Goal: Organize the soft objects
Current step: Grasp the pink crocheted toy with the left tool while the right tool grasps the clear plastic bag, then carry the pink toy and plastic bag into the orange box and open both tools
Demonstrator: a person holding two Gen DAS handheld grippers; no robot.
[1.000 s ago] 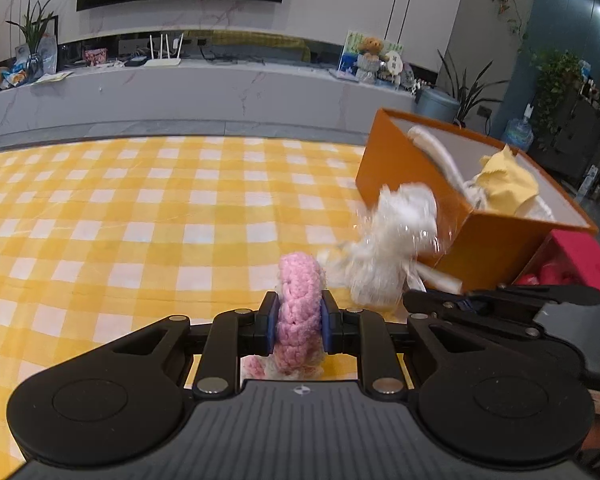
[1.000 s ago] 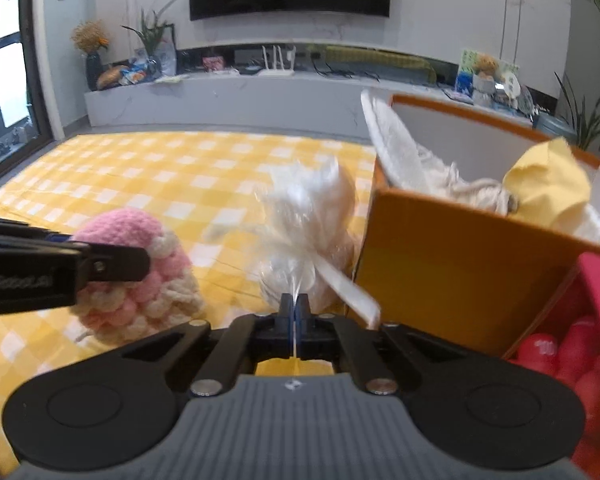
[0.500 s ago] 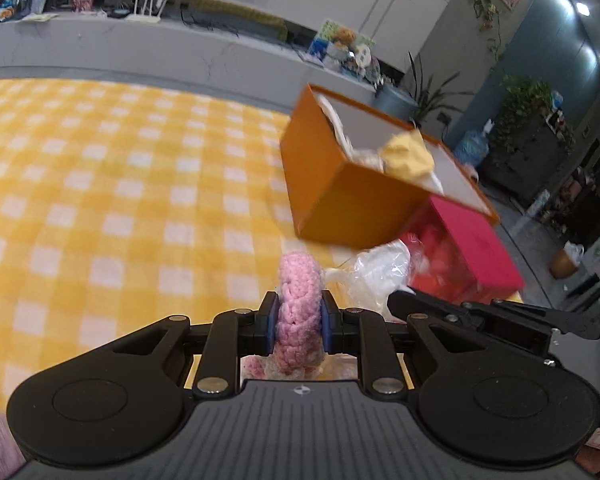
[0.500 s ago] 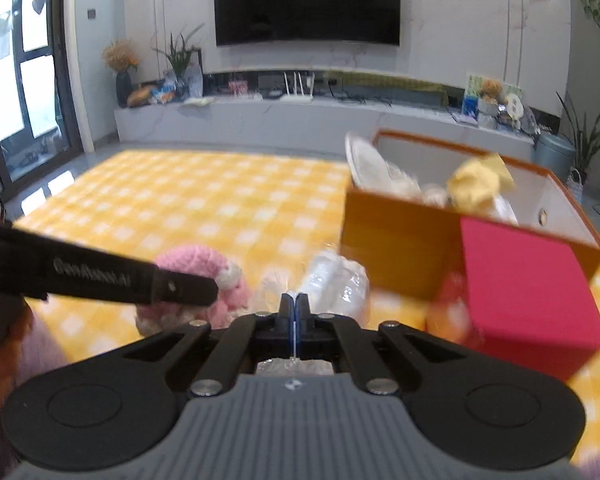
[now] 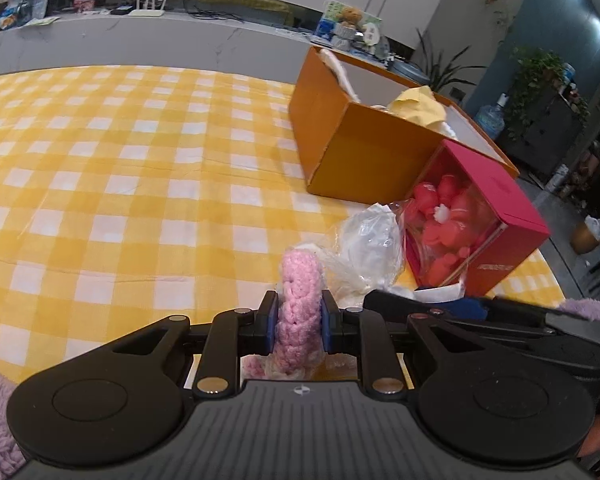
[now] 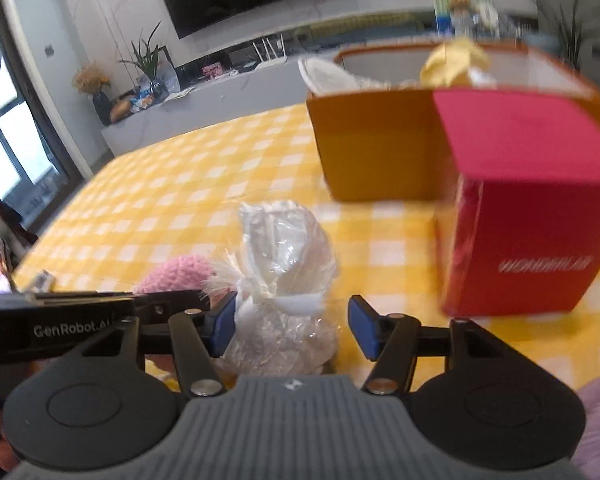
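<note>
Left gripper grasps the pink knit toy; right gripper, jaws opening, releases the wrapped bundle near the orange box, where it may topple short.

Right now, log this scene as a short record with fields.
surface: yellow checked cloth
left tool: shut on pink knitted toy
right tool: jaws opening, clear-wrapped white bundle between them
orange box: open, holds yellow and white soft items
red box: beside orange box
</note>
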